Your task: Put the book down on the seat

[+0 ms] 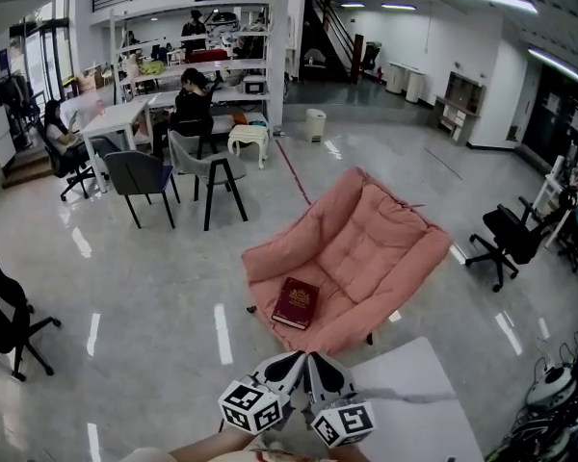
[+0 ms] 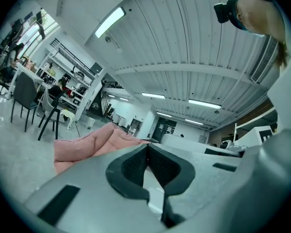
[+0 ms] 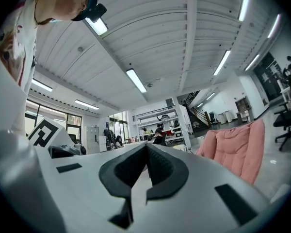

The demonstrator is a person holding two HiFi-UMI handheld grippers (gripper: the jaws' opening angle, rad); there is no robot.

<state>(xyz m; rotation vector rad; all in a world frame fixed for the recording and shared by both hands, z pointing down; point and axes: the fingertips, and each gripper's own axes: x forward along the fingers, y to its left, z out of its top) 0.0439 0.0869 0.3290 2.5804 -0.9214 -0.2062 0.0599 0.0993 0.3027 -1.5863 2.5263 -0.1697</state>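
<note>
A dark red book [image 1: 296,302] lies flat on the front left part of the pink cushioned seat [image 1: 366,248] in the head view. My left gripper [image 1: 291,363] and right gripper [image 1: 313,364] are held side by side near the bottom edge, just short of the seat, both shut and empty. Their tips point toward the seat's front edge, below the book. In the left gripper view my left gripper [image 2: 147,147] has its jaws together, with the pink seat [image 2: 92,142] beyond on the left. The right gripper view shows my right gripper [image 3: 146,148] with jaws together and the pink seat [image 3: 235,147] at the right.
A white table [image 1: 414,393] lies beside my grippers at the bottom right. Black office chairs [image 1: 506,239] stand to the right and one [image 1: 5,316] at the far left. Grey chairs [image 1: 207,166] and desks with seated people stand at the back left.
</note>
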